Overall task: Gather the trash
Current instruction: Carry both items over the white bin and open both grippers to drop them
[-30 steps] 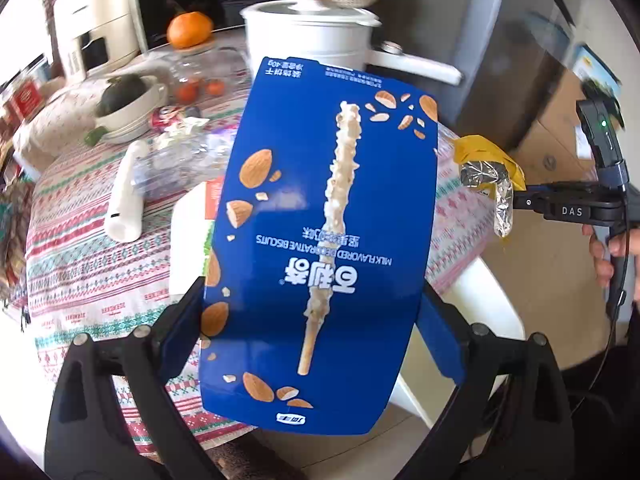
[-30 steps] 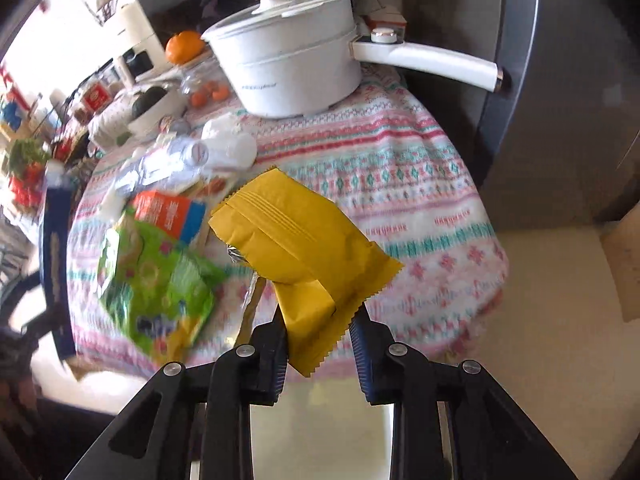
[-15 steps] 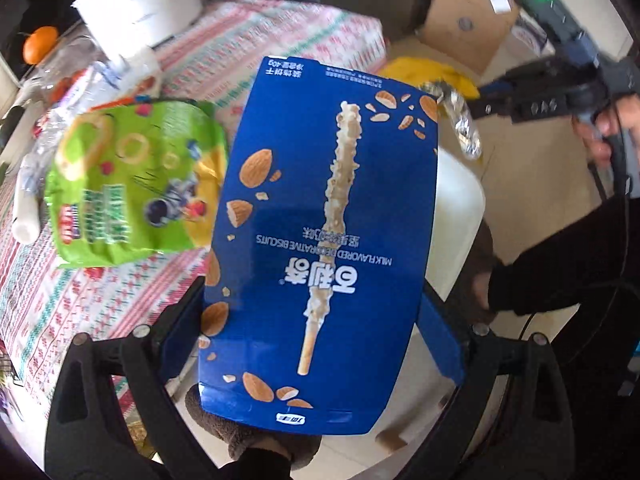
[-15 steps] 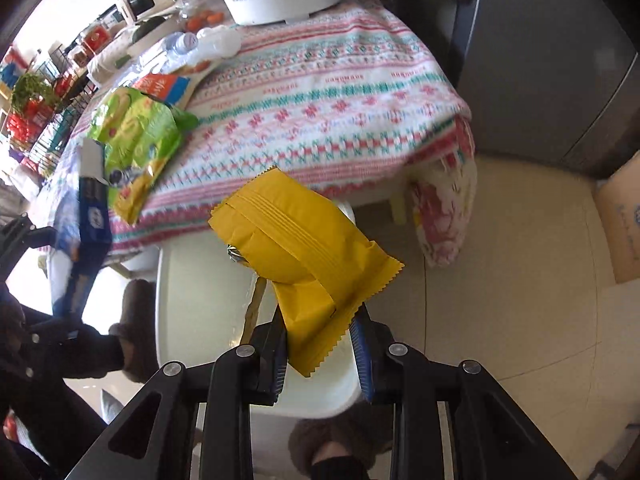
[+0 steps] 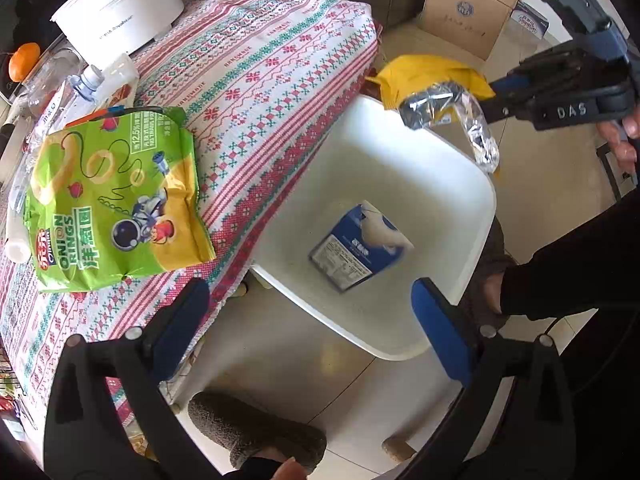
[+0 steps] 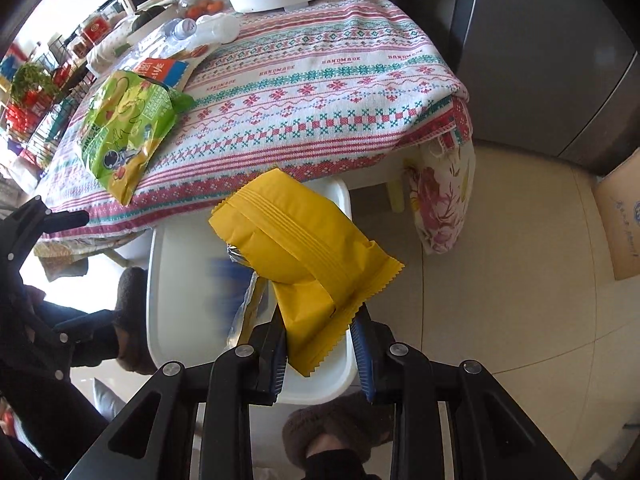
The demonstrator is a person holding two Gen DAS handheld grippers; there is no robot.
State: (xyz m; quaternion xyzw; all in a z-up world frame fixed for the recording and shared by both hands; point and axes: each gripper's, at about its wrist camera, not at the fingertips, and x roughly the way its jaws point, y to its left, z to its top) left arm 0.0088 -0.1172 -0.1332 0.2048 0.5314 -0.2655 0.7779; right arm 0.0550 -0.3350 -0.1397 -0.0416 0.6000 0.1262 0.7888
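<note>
My left gripper (image 5: 310, 328) is open and empty above a white bin (image 5: 472, 184) beside the table. The blue biscuit box (image 5: 360, 248) is inside the bin, blurred as if falling. My right gripper (image 6: 322, 346) is shut on a yellow wrapper (image 6: 296, 248) with a foil inside, held over the bin's (image 6: 160, 320) far side; the wrapper also shows in the left wrist view (image 5: 432, 76). A green onion-rings bag (image 5: 112, 196) lies on the table near its edge, also in the right wrist view (image 6: 124, 132).
The table (image 5: 272, 60) has a patterned cloth, a white pot (image 5: 120, 4), plastic bottles (image 5: 100, 80), an orange (image 5: 24, 66) and an orange-and-blue packet (image 6: 160, 70). Cardboard boxes (image 5: 468, 12) stand on the tiled floor. A grey fridge (image 6: 540, 48) stands behind the table. Slippered feet (image 5: 256, 428) stand by the bin.
My left gripper has opened and let go of the blue biscuit box, which has dropped into the white bin. My right gripper with the yellow wrapper has stayed over the bin.
</note>
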